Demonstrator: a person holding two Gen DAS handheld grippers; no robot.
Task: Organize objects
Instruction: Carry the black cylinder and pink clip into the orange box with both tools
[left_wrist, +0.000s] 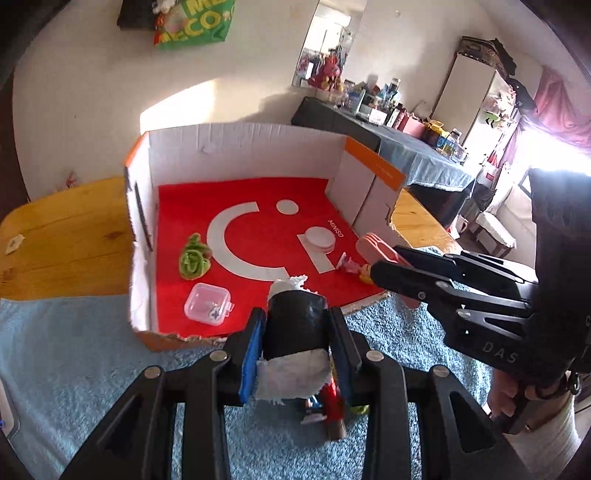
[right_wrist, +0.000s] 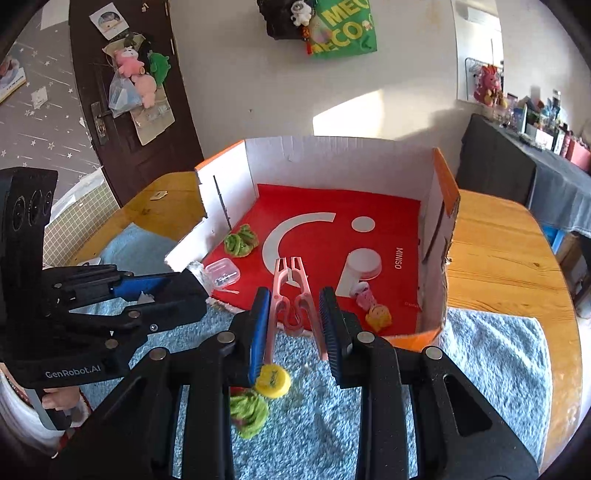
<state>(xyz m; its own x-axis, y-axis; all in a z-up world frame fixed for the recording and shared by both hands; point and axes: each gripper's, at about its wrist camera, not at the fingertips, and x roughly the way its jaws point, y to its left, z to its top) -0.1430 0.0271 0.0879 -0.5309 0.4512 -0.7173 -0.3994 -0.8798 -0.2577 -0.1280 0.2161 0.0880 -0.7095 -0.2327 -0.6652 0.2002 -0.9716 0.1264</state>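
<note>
Holding a black roll (left_wrist: 295, 325) in the left gripper (left_wrist: 297, 345) and a pink clip (right_wrist: 291, 295) in the right gripper (right_wrist: 295, 328), both clamped tight at the box's (right_wrist: 332, 155) 6 o'clock edge, each probably needs moving in and letting go.

Below the left gripper (left_wrist: 297, 334), at six o'clock, a red object (left_wrist: 332, 402) is smeared by blur — what it is cannot be told. The black roll (left_wrist: 295, 325) hides its upper part. In the right wrist view, the right gripper (right_wrist: 295, 321) covers the top of a blurred green bundle (right_wrist: 248, 411) — partly the yellow cap (right_wrist: 274, 380) too.
</note>
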